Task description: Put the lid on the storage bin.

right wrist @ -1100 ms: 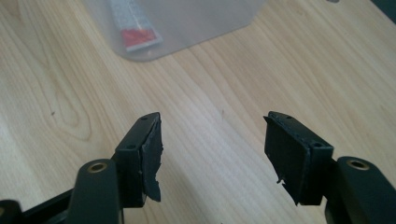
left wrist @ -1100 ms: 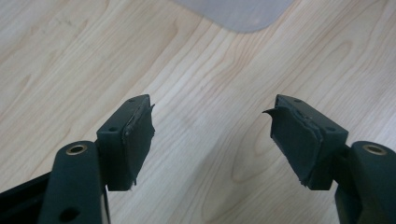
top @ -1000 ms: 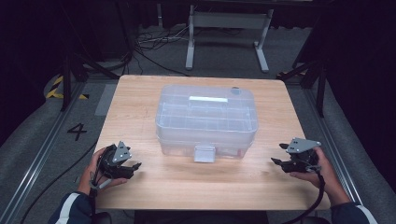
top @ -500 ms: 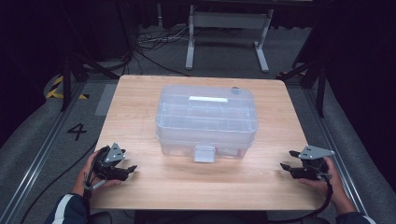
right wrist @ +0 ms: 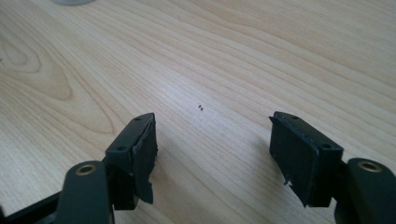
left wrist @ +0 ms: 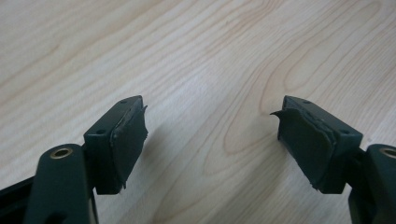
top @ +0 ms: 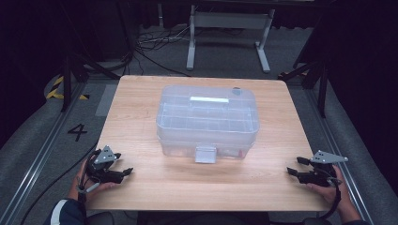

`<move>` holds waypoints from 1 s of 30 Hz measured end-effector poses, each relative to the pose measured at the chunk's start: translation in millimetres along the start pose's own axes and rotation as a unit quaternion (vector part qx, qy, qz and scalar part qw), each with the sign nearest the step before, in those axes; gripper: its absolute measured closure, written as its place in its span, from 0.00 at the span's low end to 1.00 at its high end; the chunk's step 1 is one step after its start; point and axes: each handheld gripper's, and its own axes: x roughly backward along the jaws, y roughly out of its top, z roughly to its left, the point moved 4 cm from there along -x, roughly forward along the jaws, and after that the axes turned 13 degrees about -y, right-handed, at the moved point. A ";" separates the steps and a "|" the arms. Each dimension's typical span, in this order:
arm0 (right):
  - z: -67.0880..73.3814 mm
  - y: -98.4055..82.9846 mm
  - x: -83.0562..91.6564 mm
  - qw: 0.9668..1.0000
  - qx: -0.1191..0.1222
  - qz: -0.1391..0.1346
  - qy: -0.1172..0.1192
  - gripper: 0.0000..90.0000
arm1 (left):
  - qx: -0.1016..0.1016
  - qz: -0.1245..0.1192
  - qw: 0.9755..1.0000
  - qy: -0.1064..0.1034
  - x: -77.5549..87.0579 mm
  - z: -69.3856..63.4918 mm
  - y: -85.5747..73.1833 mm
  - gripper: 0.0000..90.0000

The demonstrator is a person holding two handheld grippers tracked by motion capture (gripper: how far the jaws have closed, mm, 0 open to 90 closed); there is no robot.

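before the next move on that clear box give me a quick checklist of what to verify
1. Left gripper jaws open with nothing between: ok.
2. Right gripper jaws open with nothing between: ok.
3. Clear plastic box lid down: ok.
4. Front latch fastened: cannot tell.
5. Both grippers apart from the box, near the table front corners: ok.
6. What is in the compartments: cannot tell.

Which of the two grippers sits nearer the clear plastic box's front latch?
The left gripper, on the table's front-left corner. Its tips lie closer to the latch of the box than the right gripper, out by the table's right edge.
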 end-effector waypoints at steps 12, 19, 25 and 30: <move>-0.8 0.0 -1.5 1.000 -0.001 0.004 -0.004 0.30 | 0.019 -0.001 1.000 0.012 -0.2 1.0 -1.5 0.19; -0.4 0.3 -1.8 1.000 -0.002 0.004 -0.007 0.29 | 0.029 -0.002 0.999 0.019 -2.2 -0.4 -0.3 0.18; -0.4 0.3 -1.9 1.000 -0.003 0.005 -0.008 0.29 | 0.026 -0.001 0.999 0.019 -2.4 0.0 0.1 0.17; -0.4 0.3 -1.9 1.000 -0.003 0.005 -0.008 0.29 | 0.030 -0.002 0.999 0.019 -2.9 -0.7 0.2 0.17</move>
